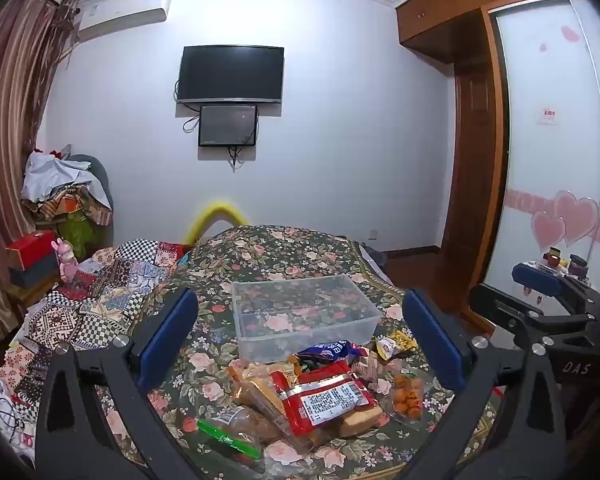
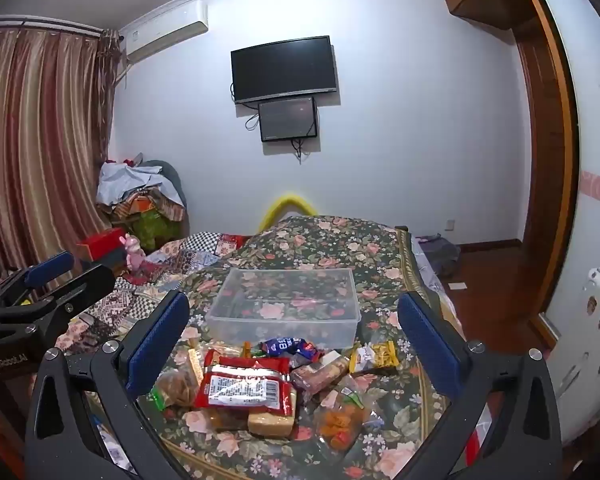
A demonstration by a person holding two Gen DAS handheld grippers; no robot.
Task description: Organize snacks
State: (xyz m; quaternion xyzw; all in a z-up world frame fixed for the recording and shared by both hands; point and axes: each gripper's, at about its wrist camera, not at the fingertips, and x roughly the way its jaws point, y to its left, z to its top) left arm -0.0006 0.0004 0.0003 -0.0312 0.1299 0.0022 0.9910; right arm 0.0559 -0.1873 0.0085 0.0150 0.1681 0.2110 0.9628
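A pile of snack packets lies on the floral bedspread in front of an empty clear plastic box (image 1: 300,312) (image 2: 286,308). A red packet (image 1: 328,396) (image 2: 246,386) lies on top of the pile, with a blue packet (image 1: 326,350) (image 2: 288,346) and a yellow packet (image 1: 396,344) (image 2: 374,356) nearer the box, and an orange-filled clear bag (image 1: 408,396) (image 2: 340,420) at the right. My left gripper (image 1: 300,336) is open and empty above the pile. My right gripper (image 2: 292,340) is open and empty too, also above the pile.
The bed's right edge (image 2: 420,280) drops to a wooden floor. A patchwork quilt (image 1: 112,284) lies left of the floral spread. A wardrobe (image 1: 480,140) stands at the right. Each gripper shows at the side of the other's view, the right one (image 1: 540,288) and the left one (image 2: 40,280).
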